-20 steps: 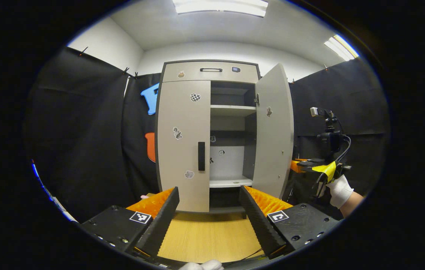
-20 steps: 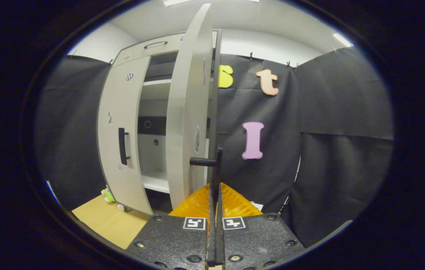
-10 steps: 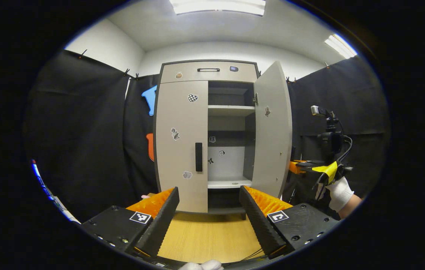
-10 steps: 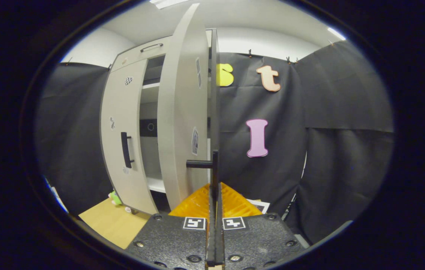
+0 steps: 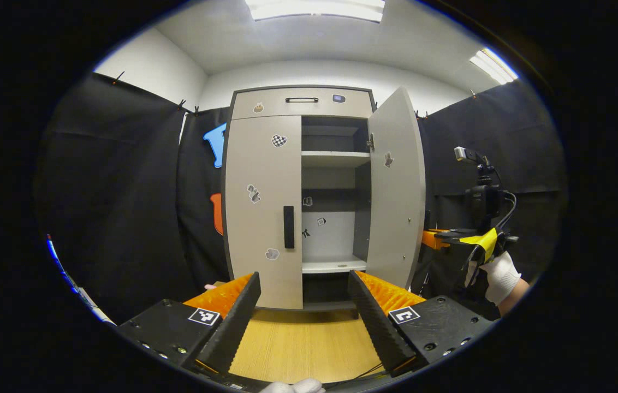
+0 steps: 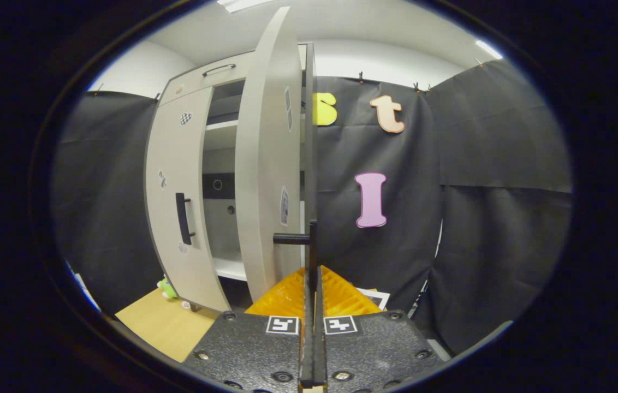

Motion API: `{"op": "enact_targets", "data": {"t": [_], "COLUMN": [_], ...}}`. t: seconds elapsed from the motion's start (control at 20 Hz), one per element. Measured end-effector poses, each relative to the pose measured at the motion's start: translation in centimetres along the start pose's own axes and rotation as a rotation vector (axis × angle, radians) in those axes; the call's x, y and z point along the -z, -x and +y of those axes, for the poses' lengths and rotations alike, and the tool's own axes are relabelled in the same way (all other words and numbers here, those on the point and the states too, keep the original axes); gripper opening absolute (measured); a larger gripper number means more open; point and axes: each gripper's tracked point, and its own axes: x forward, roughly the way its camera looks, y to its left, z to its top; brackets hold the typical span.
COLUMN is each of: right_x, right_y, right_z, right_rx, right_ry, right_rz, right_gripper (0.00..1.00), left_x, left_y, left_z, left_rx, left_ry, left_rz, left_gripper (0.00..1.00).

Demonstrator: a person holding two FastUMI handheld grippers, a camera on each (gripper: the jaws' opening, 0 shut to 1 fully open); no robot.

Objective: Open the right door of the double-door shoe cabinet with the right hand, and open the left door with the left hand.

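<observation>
Right gripper (image 6: 312,273) clamped on right door handle (image 6: 309,245), left door (image 5: 262,207) closed

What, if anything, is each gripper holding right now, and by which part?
The right gripper is shut on the right door's handle, near its lower end. The left gripper is open, holding nothing.

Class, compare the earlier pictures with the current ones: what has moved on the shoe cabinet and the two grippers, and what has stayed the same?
The right door has swung slightly wider, drawn by the right gripper, which stays shut on the right door's handle. The left gripper stays open and away from the cabinet; the left door stays closed, its handle untouched.
</observation>
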Motion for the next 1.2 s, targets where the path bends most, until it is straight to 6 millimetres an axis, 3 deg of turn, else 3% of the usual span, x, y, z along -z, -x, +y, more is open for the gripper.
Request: {"op": "enact_targets", "data": {"t": [0.25, 0.4, 0.5, 0.55, 0.65, 0.85, 1.0, 1.2], "right_x": [-1.7, -3.0, -2.6, -2.4, -1.5, 1.5, 3.4, 4.0], "right_y": [2.4, 4.6, 6.0, 6.6, 8.2, 11.6, 12.8, 13.4], "right_z": [-1.2, -0.6, 1.3, 2.0, 3.7, 7.8, 9.2, 10.1], "right_rx": [0.097, 0.103, 0.062, 0.047, 0.051, 0.002, -0.005, 0.004], "right_ry": [0.021, -0.012, -0.023, -0.02, -0.015, -0.024, 0.016, 0.027], "right_rz": [-0.031, -0.054, -0.041, -0.042, -0.039, -0.039, -0.021, -0.001], "right_gripper": [0.07, 0.11, 0.53, 0.79, 0.92, 1.0, 0.99, 0.99], "left_x": [0.0, -0.3, 0.1, 0.4, 1.1, 2.3, 3.4, 3.4], "left_y": [-0.7, -0.9, -1.0, -1.3, -1.5, -2.4, -3.1, -5.5], "left_z": [1.9, 2.9, 3.5, 3.8, 4.4, 5.6, 6.2, 7.1], "left_rx": [0.007, 0.018, 0.021, 0.022, 0.036, 0.042, 0.038, 0.04], "left_ry": [0.011, 0.008, -0.009, -0.015, -0.005, -0.014, -0.027, -0.024], "left_rz": [-0.004, -0.015, -0.012, -0.008, 0.005, 0.028, 0.037, 0.035], "left_gripper": [0.96, 0.96, 0.96, 0.96, 0.96, 0.96, 0.96, 0.96]}}
